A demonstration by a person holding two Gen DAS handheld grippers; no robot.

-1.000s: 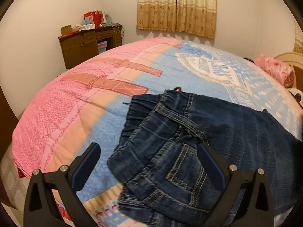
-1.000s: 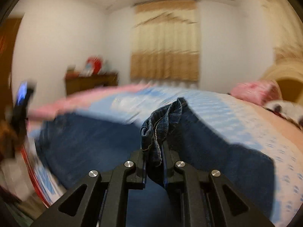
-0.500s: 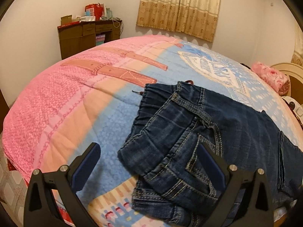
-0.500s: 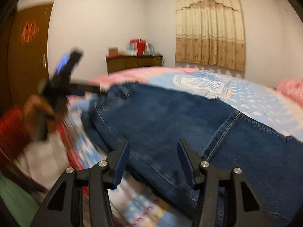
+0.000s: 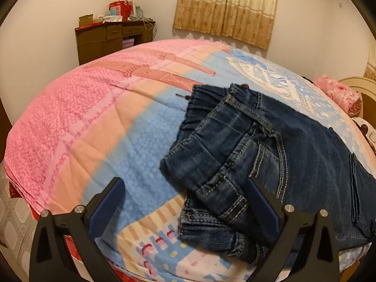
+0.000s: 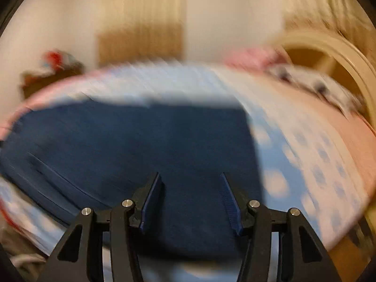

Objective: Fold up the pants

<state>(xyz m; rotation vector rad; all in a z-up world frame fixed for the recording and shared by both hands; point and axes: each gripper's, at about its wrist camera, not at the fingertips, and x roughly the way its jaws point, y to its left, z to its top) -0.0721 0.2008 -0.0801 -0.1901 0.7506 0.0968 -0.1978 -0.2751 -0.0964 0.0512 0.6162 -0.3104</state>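
Dark blue jeans (image 5: 258, 155) lie on the bed, with the waistband end bunched and folded over toward the near edge. My left gripper (image 5: 185, 185) is open and empty, held above the near bed edge, its right finger over the bunched denim. In the blurred right wrist view the jeans (image 6: 141, 145) spread flat as a dark blue patch. My right gripper (image 6: 190, 181) is open and empty just above that fabric.
The bed has a pink and blue patterned sheet (image 5: 82, 122). A brown desk (image 5: 112, 40) with boxes stands by the far wall beside tan curtains (image 5: 225, 11). A pink pillow (image 5: 338, 94) and a cream headboard (image 6: 329, 58) lie at the right.
My right gripper let go of the jeans' leg end, opened, and swung over the flat denim. My left gripper stayed open and drifted left and back.
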